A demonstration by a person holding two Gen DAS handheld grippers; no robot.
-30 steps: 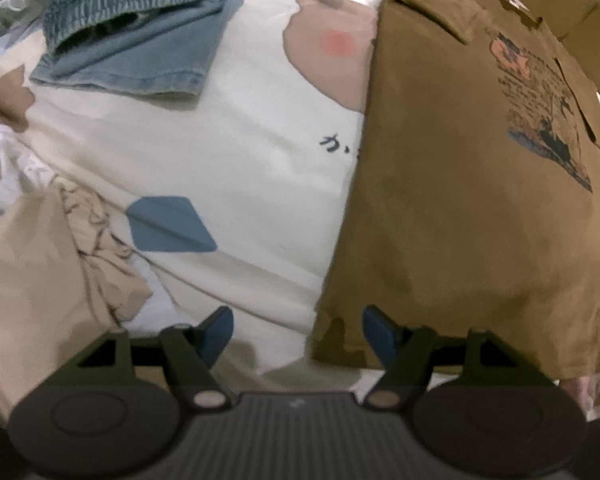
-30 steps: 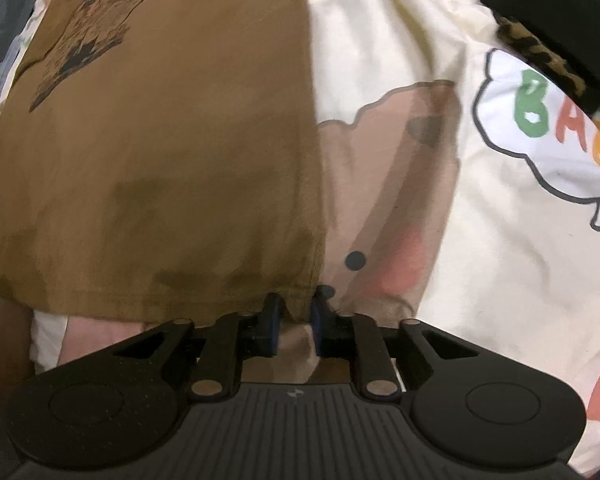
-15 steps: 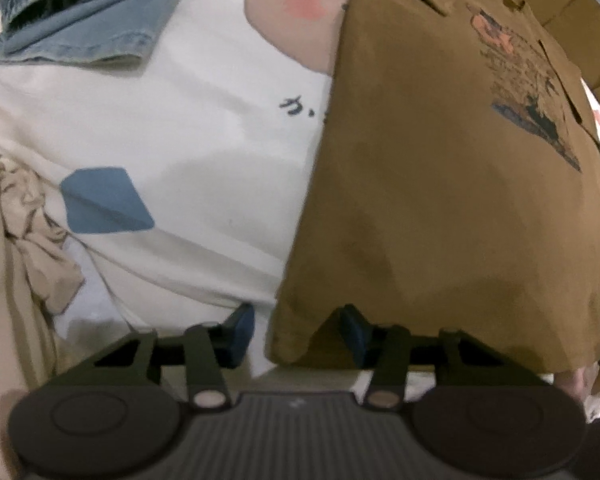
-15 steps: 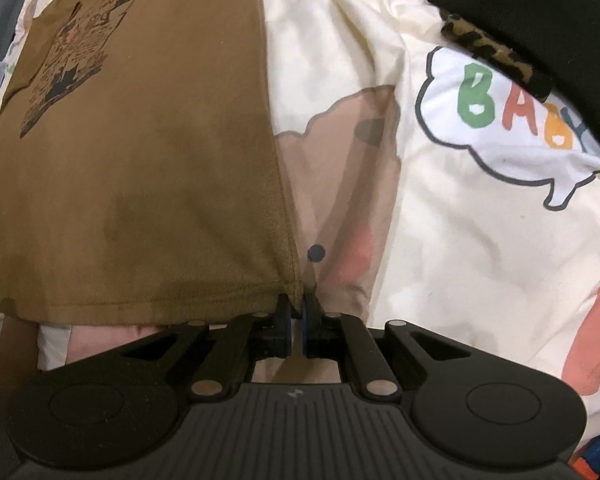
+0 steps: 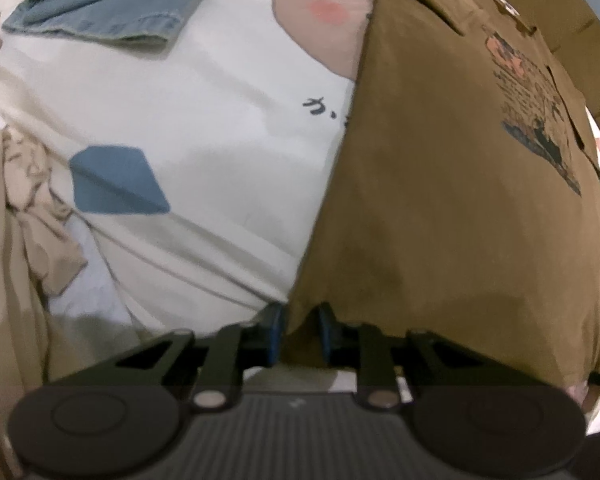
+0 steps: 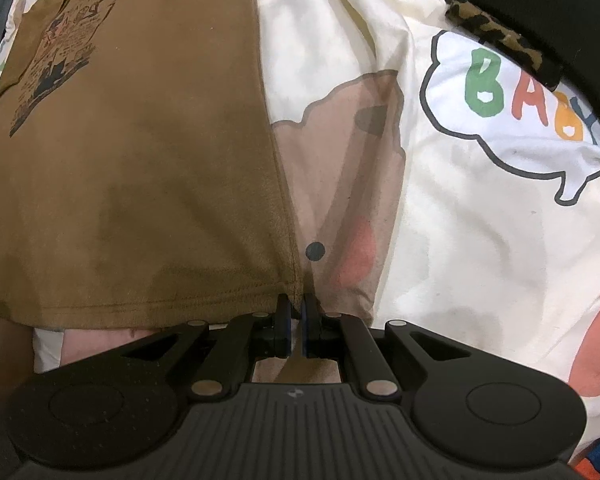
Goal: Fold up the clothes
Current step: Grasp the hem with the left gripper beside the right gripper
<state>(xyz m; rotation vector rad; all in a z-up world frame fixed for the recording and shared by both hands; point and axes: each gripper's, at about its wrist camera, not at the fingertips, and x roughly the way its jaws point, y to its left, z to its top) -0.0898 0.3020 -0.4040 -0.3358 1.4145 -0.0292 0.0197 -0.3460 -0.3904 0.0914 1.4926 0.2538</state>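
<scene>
The brown T-shirt (image 5: 440,200) stretched lengthwise away from both hand-held grippers: right hand-held gripper (image 6: 296,312) clamped on one hem corner, left hand-held gripper (image 5: 298,324) closing around the other.

I'm in a home bedroom, working over a bed: under my grippers spreads a cream cartoon-print duvet (image 6: 480,240) with a "BABY" speech bubble (image 6: 512,116). Denim jeans (image 5: 112,4) lie ahead to my left, a beige garment (image 5: 24,248) beside them, dark clothing (image 6: 540,12) ahead right.
</scene>
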